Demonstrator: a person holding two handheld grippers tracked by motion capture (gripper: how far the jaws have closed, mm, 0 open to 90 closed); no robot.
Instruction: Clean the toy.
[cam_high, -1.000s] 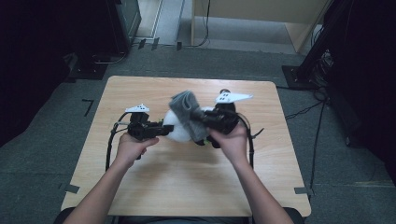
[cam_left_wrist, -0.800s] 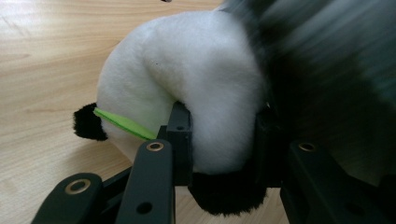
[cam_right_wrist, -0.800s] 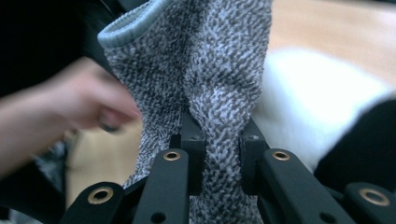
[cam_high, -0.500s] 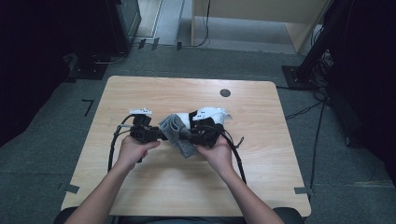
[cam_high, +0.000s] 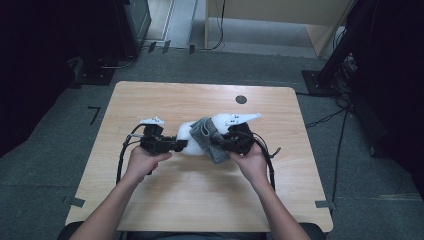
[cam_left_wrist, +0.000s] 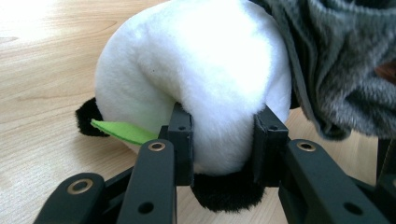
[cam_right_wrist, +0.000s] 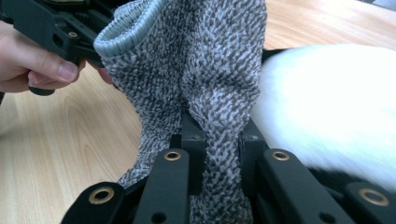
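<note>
A white plush toy (cam_high: 187, 143) with black paws and a green tag (cam_left_wrist: 120, 131) lies on its side at the middle of the wooden table (cam_high: 170, 102). My left gripper (cam_high: 179, 145) is shut on the plush toy (cam_left_wrist: 205, 84), its pads pressing into the white fur. A grey knitted sock (cam_high: 209, 139) drapes over the toy's right side. My right gripper (cam_high: 216, 141) is shut on the sock (cam_right_wrist: 210, 70), pinching a fold of it beside the white fur (cam_right_wrist: 327, 116). The left hand (cam_right_wrist: 39, 65) and its gripper show beyond the sock in the right gripper view.
A small dark round hole (cam_high: 241, 99) sits near the table's far edge. Cables (cam_high: 121, 160) trail from both grippers across the wood. Grey floor surrounds the table, with dark equipment stands (cam_high: 345, 55) at the back right.
My right gripper has come down and left with the grey sock, lowering it from above the toy onto the toy's right side. The left gripper has stayed put on the plush.
</note>
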